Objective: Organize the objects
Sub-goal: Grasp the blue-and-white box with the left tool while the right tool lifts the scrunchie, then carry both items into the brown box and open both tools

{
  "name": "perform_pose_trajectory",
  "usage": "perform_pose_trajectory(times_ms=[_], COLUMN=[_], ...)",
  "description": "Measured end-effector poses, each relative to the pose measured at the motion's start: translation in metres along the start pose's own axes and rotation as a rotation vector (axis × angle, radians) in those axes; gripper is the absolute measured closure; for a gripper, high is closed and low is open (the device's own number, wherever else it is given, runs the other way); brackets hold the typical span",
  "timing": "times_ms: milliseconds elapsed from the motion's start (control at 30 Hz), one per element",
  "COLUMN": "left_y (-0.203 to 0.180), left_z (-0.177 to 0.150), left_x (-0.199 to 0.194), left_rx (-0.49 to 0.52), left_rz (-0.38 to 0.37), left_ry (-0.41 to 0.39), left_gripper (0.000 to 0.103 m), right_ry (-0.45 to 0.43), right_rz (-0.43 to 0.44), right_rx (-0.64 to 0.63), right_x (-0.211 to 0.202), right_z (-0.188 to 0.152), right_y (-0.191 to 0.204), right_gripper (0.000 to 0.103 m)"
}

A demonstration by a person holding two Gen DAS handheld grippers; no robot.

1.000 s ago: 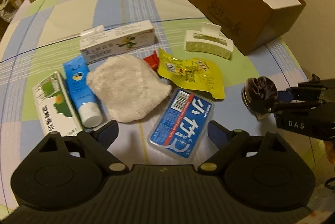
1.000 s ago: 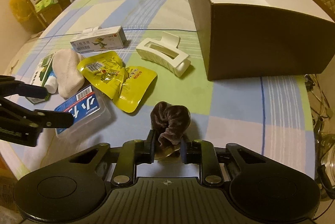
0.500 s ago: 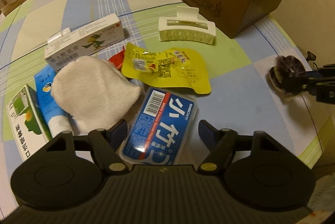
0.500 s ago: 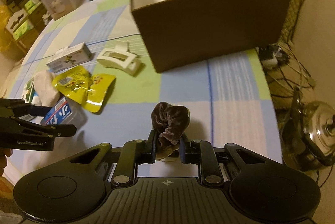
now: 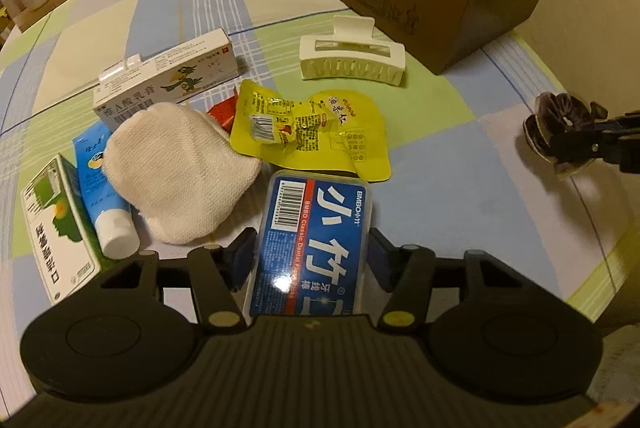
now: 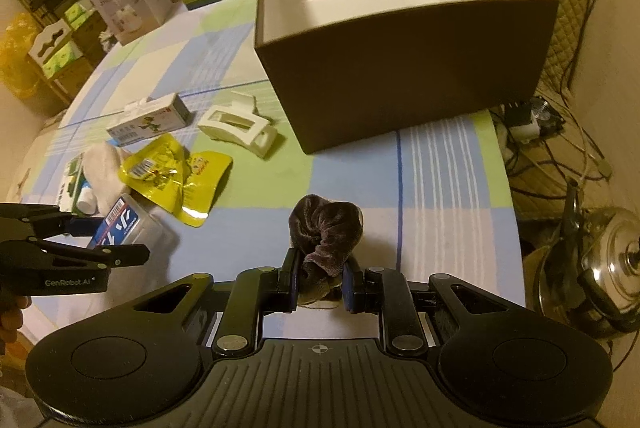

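The tabletop wears a checked cloth of blue, green and cream. At its far side stands the largest thing, an open brown box with a white inside and a round hole in one wall. Beyond it a carton shows cows and a green field.

Near the box lies a cream hair claw. Just beside that is a white medicine carton with a green cartoon bird, then a crumpled yellow snack pouch, a folded white cloth, a blue tube with a white cap and a green-and-white carton.

The left hand-held gripper has just been closing its jaws; they now stand at either side of a clear case with a blue label reading "BMBO Classic Dental Floss Picks", with a barcode. Whether the pads press on it I cannot tell. Its body reads "GenRobot.AI".

The right hand-held gripper is clamped on a dark velvet scrunchie, above the near tabletop, well apart from the box.
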State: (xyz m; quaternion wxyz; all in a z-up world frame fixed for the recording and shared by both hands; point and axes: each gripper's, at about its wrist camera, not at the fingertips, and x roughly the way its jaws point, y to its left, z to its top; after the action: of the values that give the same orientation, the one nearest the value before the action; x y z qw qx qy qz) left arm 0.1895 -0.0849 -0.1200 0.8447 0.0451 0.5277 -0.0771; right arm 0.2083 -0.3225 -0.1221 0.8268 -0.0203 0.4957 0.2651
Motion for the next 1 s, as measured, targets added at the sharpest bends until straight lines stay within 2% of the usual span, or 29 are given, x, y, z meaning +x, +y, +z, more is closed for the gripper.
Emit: perform_pose_trajectory(times_ms=[267, 567, 867, 1000], left_y=[0.001, -0.016, -0.055, -0.072], left_z=[0.017, 0.079, 0.15, 0.18], left_x=[-0.036, -0.06, -0.049, -0.037], left_rx=[-0.064, -0.077, -0.042, -0.033], left_rz=[0.008, -0.023, -0.051, -0.06], left_ry=[-0.073, -0.157, -0.232, -0.246], left_gripper=[0.049, 0.049, 0.049, 0.049], right_ry=[-0.032, -0.129, -0.226, -0.24], right_rz=[0.073, 0.14, 0.079, 0.047], right_rx=[-0.035, -0.078, -0.12, -0.127], right_x=[-0.022, -0.048, -0.06, -0.055], right_z=[0.019, 0.063, 0.131, 0.159], right_y=[0.001, -0.004, -0.034, -0.049], right_gripper=[0.086, 0.085, 0.085, 0.085])
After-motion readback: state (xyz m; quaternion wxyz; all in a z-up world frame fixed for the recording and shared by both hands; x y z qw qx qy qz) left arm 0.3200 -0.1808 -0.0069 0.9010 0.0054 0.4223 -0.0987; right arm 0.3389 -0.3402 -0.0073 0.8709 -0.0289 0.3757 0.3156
